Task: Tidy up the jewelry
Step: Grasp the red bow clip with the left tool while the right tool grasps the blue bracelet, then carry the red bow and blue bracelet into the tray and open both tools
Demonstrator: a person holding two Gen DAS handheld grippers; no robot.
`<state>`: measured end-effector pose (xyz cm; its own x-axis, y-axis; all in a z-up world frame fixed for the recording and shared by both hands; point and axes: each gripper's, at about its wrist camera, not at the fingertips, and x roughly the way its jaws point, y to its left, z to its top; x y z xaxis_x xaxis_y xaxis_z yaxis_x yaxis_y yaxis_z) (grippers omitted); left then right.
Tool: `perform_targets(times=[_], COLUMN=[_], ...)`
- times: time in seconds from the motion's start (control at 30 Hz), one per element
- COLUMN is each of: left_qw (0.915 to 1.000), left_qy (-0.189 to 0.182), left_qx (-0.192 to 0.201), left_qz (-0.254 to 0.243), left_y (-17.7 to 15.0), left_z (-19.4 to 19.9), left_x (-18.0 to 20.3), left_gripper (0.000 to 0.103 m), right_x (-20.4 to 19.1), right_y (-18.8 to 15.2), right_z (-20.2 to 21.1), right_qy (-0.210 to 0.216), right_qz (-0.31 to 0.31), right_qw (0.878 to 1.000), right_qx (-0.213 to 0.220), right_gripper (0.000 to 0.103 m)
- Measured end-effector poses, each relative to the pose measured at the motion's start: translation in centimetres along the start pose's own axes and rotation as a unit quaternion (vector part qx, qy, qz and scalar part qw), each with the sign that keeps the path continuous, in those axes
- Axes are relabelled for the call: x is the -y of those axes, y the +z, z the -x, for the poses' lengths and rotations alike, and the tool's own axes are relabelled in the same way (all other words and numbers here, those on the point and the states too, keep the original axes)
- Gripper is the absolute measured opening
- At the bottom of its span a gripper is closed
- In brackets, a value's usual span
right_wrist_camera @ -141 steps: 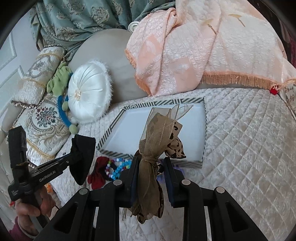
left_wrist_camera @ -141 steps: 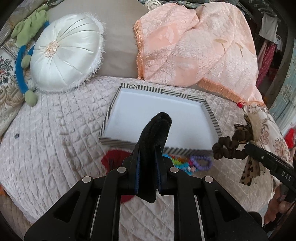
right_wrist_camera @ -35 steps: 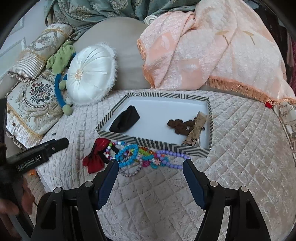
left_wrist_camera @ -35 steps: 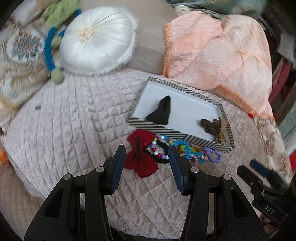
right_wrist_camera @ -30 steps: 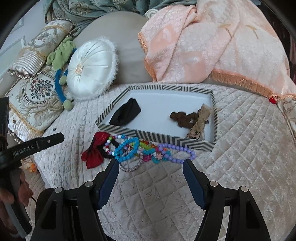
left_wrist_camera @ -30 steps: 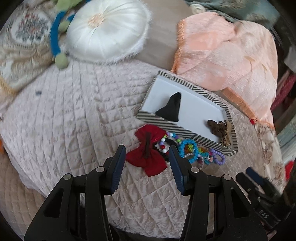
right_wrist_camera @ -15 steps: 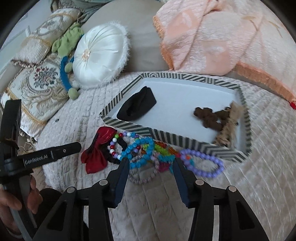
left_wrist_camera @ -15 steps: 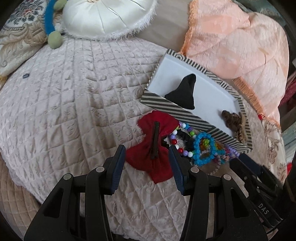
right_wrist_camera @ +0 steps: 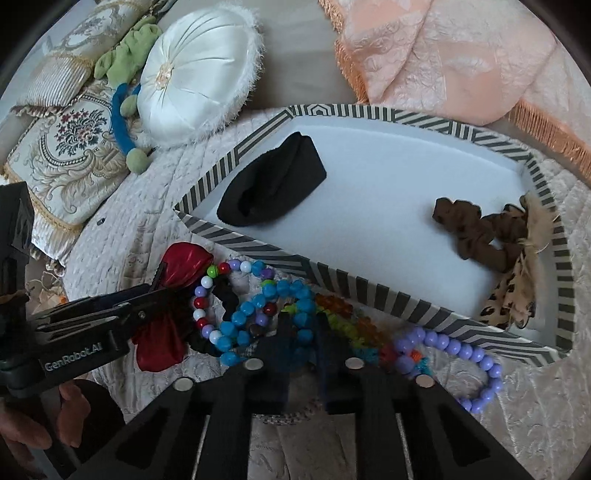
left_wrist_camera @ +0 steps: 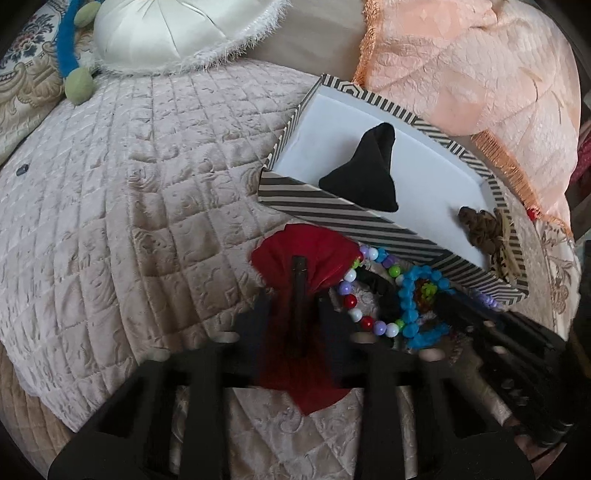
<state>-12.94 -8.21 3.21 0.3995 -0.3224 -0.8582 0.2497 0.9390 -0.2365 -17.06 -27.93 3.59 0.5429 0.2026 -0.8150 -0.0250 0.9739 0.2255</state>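
A striped tray (left_wrist_camera: 354, 218) (right_wrist_camera: 369, 284) on the quilted bed holds a black cloth piece (left_wrist_camera: 365, 173) (right_wrist_camera: 273, 192) and a brown scrunchie with a leopard ribbon (left_wrist_camera: 484, 229) (right_wrist_camera: 476, 232). In front of the tray lie a red bow (left_wrist_camera: 310, 258) (right_wrist_camera: 184, 266), blue beads (left_wrist_camera: 417, 306) (right_wrist_camera: 273, 310), a multicoloured bead string (right_wrist_camera: 207, 302) and a purple bead bracelet (right_wrist_camera: 469, 354). My left gripper (left_wrist_camera: 295, 299) is open, its fingers astride the red bow's middle. My right gripper (right_wrist_camera: 301, 325) is open, narrowed around the blue beads.
A white round cushion (left_wrist_camera: 170, 29) (right_wrist_camera: 199, 70), a patterned pillow (right_wrist_camera: 70, 147) and a green and blue plush toy (right_wrist_camera: 125, 62) lie at the back left. A peach blanket (left_wrist_camera: 472, 66) (right_wrist_camera: 443, 51) is heaped behind the tray.
Earlier the black cloth and the scrunchie were let go into the tray. Both grippers have since come down to the pile, the left over the red bow, the right over the blue beads, its jaws narrowing.
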Motion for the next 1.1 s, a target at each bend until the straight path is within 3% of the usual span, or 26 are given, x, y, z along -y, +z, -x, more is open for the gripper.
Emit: perform_targets(times=[0.2, 0.33, 0.57, 1.1], left_qw=[0.9996, 0.9988, 0.9972, 0.9933], left_qy=[-0.016, -0.025, -0.020, -0.001], left_qx=[0.022, 0.041, 0.070, 0.098], left_qz=[0.007, 0.004, -0.017, -0.060], left_y=[0.0, 0.0, -0.1, -0.8], left_z=[2.1, 4.3, 7.4, 10.0], left_x=[-0.4, -0.3, 0.8, 4.2], left_gripper=[0.015, 0.015, 0.015, 0.015], right_x=[0.0, -0.8, -1.4, -0.5], right_y=[0.1, 0.5, 0.3, -1.4], right_z=[3.8, 6.6, 10.7, 14.2], right_qy=[0.051, 0.061, 0.058, 0.041], right_qz=[-0.021, -0.016, -0.013, -0.017], right_qw=[0.998, 0.996, 0.993, 0.991], right_qx=[0.038, 0.062, 0.103, 0.124], right_gripper=[0.010, 0.010, 0.010, 0.010])
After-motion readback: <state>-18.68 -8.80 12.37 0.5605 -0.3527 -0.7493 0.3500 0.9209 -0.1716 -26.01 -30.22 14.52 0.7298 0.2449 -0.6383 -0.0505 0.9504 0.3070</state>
